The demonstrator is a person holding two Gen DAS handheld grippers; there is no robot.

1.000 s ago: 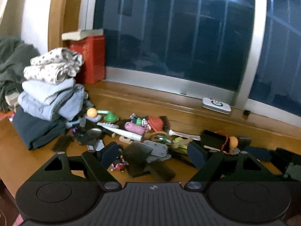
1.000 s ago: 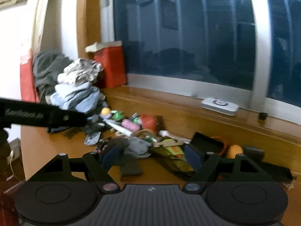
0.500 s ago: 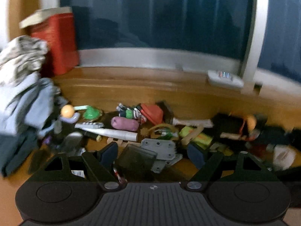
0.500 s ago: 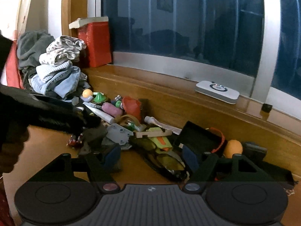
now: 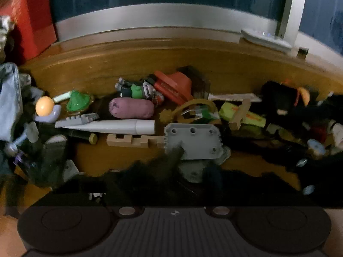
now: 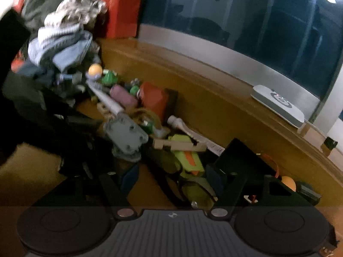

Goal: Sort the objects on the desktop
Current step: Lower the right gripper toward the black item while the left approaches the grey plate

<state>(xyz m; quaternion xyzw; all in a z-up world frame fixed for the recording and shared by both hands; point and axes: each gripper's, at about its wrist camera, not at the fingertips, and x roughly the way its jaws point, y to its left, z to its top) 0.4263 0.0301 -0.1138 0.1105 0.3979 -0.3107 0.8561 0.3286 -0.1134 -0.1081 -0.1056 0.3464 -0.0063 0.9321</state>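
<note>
A wooden desk (image 5: 120,160) is running up against a dark window (image 6: 246,21), and a heap of small clutter is lying along its back edge. Sorting looks barely begun: nothing seems separated out yet.

The left gripper (image 5: 171,182) is sitting low over the pile, but its fingers are lost in dark blur, so I cannot tell whether the jaws are apart or closed, or whether anything is between them. Just ahead of it a grey plate with holes (image 5: 194,140) is lying flat, with a notched wooden block (image 5: 133,140) touching its left edge and a white tapered tube (image 5: 111,126) just beyond that. Farther ahead are a pink roll (image 5: 131,108) and an orange-red piece (image 5: 173,85).

The right gripper (image 6: 171,178) is hovering with its jaws wide apart and nothing between them, over a yellow-green toy with an orange stripe (image 6: 189,157). A wooden cross-piece (image 6: 179,145) is resting across the toy's far end, and a black box (image 6: 238,156) is sitting just right of the jaws.

My judgement: this is the approach for a first pick. The next move calls for choosing one item and descending squarely; overlapping neighbours are likely to get dragged along. Folded clothes (image 6: 62,42) and a red box (image 6: 122,10) are crowding the far left.
</note>
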